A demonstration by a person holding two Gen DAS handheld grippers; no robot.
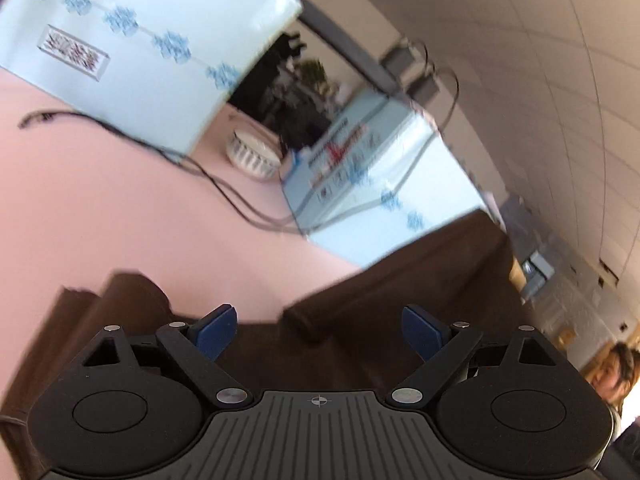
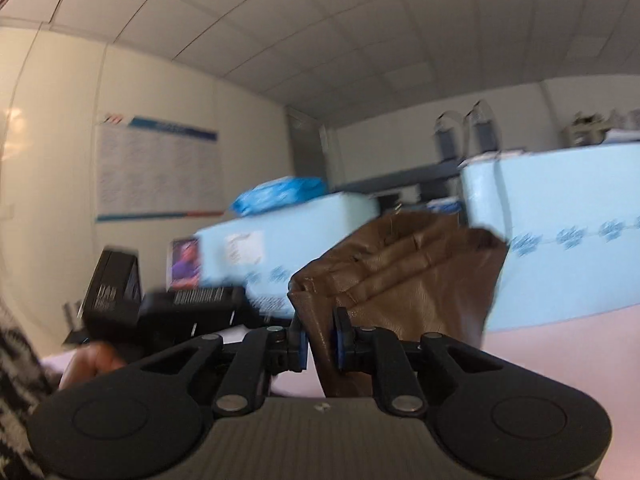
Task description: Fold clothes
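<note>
1. Right gripper [image 2: 319, 344]: nearly closed, pinching a bunched edge of the brown garment [image 2: 400, 276]. The cloth rises up and to the right of the blue pads [image 2: 301, 342], with a strip hanging below them. It looks like smooth, leather-like material.
2. Left gripper [image 1: 319, 330]: spread wide, nothing between the pads [image 1: 216, 330]. The same brown garment [image 1: 420, 300] lies right under and ahead of it, and runs up toward the right edge of the left wrist view.
3. Key relation: the garment is lifted at the right end and draped over the pink desk [image 1: 120, 220] at the left end. Long axis runs roughly from one gripper to the other, I think. The left one is nearer the loose part, so a second grasp would fall to it.
4. A smaller brown fold [image 1: 120, 304] sits left of the left pad; I can't tell if it's a sleeve or a hem.
5. Open room: bare pink surface ahead and left of the left gripper.
6. Obstacles farther out: black cables [image 1: 224, 188] across the desk, a white ribbed bowl [image 1: 254, 156], and light blue boxes [image 1: 132, 52] behind.
7. Both views are motion-blurred, so seams and edges are uncertain.
</note>
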